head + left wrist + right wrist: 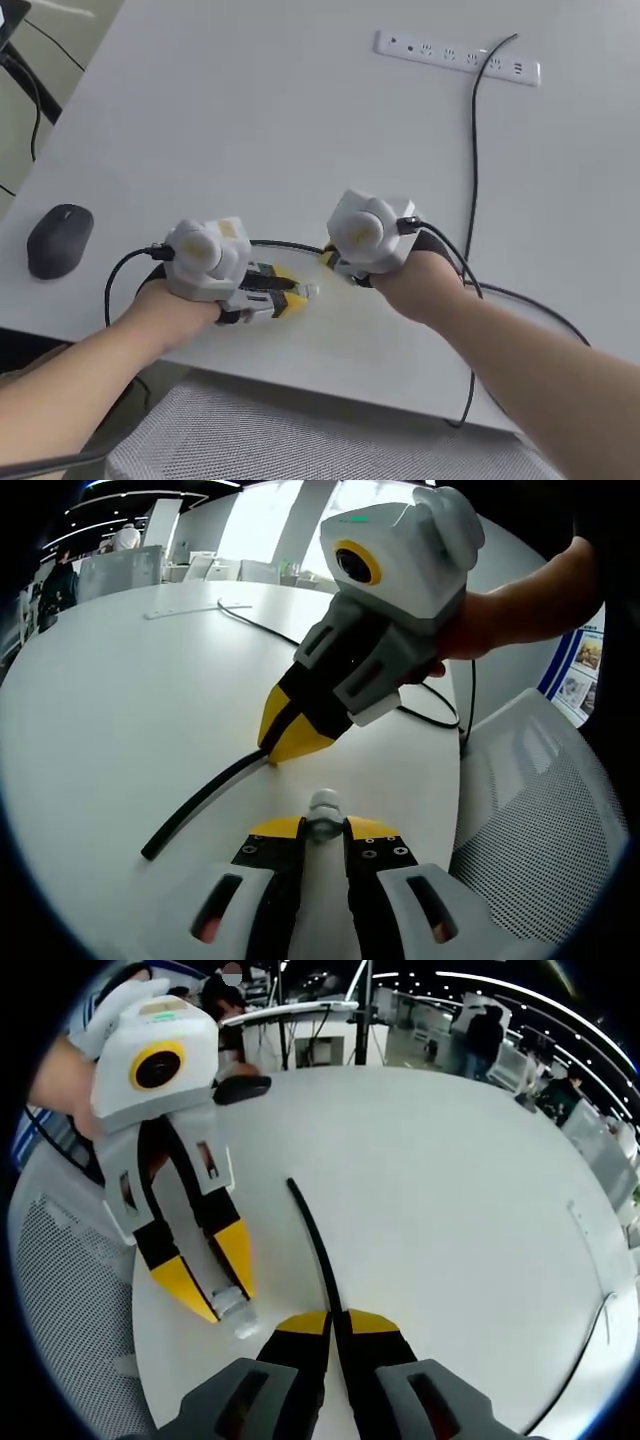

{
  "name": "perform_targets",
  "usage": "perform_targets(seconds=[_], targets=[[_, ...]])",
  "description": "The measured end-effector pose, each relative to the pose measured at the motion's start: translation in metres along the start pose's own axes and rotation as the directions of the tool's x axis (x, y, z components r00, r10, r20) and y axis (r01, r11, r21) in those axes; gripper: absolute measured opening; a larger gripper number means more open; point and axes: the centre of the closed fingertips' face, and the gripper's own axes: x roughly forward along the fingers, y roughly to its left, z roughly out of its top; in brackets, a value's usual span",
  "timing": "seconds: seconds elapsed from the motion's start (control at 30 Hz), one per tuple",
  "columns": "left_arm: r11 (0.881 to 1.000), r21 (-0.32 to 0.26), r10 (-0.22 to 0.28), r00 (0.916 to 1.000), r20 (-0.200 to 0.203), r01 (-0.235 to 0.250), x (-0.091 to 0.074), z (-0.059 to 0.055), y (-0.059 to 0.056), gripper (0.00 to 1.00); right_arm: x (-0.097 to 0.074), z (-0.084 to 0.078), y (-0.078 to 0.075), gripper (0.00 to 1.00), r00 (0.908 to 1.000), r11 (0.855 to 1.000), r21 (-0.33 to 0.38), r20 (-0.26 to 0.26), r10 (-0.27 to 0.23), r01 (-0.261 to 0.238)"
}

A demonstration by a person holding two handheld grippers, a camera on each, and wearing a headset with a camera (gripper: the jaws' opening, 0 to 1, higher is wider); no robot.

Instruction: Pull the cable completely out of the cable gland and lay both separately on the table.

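The left tool (323, 830) is clamped on the white gland (324, 806); the right tool (337, 1322) pinches the black cable (312, 1235), which runs free toward 11 o'clock over the surface (450, 1190). Released carelessly, the round gland may roll off the near edge at 6 o'clock.

Left gripper (320, 826): black jaws capped in yellow; small screws (372, 853) dotted across the black plates; pale grey body behind, cut with two dark slots, one showing reddish.
Right gripper (338, 1320): same build as left gripper, with yellow wedge tips, black slotted shanks and a grey moulded shell.
Left lead (120, 275): thin, black, plugged into rear of left gripper.
Right lead (455, 265): black, plugged in on the side away from left gripper.
Forearms (90, 380): bare, seen from head view.
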Motion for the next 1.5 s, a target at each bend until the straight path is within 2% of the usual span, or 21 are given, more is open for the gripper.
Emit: perform_targets(seconds=[0.2, 0.47, 0.6, 0.77, 0.93, 1.23, 1.4, 1.5], targets=[[1.000, 0.001, 0.011, 0.9998, -0.016, -0.011, -0.002, 0.000, -0.002, 0.16, 0.000, 0.000, 0.000, 0.01, 0.9999, 1.000, -0.001, -0.009, -0.006, 0.006], [0.999, 0.026, 0.021, 0.9993, -0.031, -0.020, -0.003, -0.001, 0.000, 0.16, 0.000, 0.000, 0.000, 0.01, 0.9996, 1.000, -0.005, -0.019, -0.020, 0.019], [1.000, 0.010, 0.016, 0.9995, -0.029, -0.015, -0.003, 0.001, -0.003, 0.16, 0.000, 0.000, 0.000, 0.01, 0.9995, 1.000, -0.007, -0.024, -0.021, 0.021], [1.000, 0.013, 0.025, 0.9993, -0.028, -0.025, -0.003, 0.001, 0.000, 0.17, -0.001, 0.000, 0.000, 0.02, 0.9993, 1.000, -0.003, -0.026, -0.028, 0.028], [0.999, 0.011, 0.032, 0.9993, -0.020, -0.032, -0.004, 0.004, 0.000, 0.18, -0.002, 0.000, -0.002, 0.07, 0.9988, 0.999, -0.002, -0.026, -0.040, 0.040], [0.999, -0.003, 0.043, 0.9989, -0.017, -0.043, -0.006, 0.004, 0.001, 0.23, -0.013, 0.010, -0.005, 0.15, 0.9975, 0.998, -0.002, 0.015, -0.069, 0.069], [0.998, -0.001, 0.061, 0.9981, 0.008, -0.061, -0.014, 0.013, -0.003, 0.26, -0.029, 0.016, -0.008, 0.19, 0.9945, 0.996, 0.010, 0.050, -0.092, 0.092], [0.998, -0.002, 0.070, 0.9971, 0.030, -0.070, -0.018, 0.021, -0.006, 0.28, -0.041, 0.018, -0.011, 0.21, 0.9910, 0.994, 0.043, 0.079, -0.108, 0.105]])
